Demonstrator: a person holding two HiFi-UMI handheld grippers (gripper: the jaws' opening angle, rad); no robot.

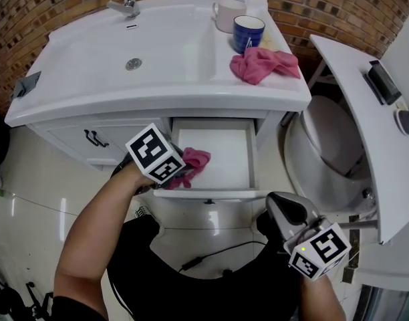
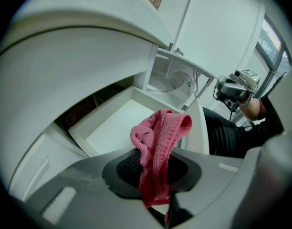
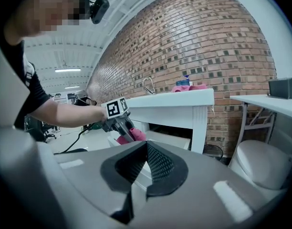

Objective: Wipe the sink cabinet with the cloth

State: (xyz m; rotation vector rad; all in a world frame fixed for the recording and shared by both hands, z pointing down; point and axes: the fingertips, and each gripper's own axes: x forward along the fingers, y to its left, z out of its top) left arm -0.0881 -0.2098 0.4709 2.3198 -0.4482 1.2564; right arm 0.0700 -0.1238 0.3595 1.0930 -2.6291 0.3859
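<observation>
Pink cloth [image 1: 195, 160] pinched in the left tongs [image 1: 181, 174] at the front lip of the open drawer [image 1: 221, 146]; right tongs [image 1: 286, 209] pressed together, empty. Cloth judged light, limp, non-slippery: grip 1 bunched fold, leaving a pad free.

Glossy white, rough brick, soft pink weave

The sink cabinet [image 1: 178, 45] has a smooth, glossy white top; its drawer [image 1: 221, 152] is a flatter painted white; the faucet [image 1: 127, 5] is polished metal; the cloth [image 2: 160, 137] is a nubbly pink knitted fabric; the brick wall [image 1: 338, 5] is rough and matt; the floor [image 1: 31, 192] is shiny tile; the left gripper [image 2: 155, 168] is matt grey plastic with black ribbed pads [image 2: 129, 166].
</observation>
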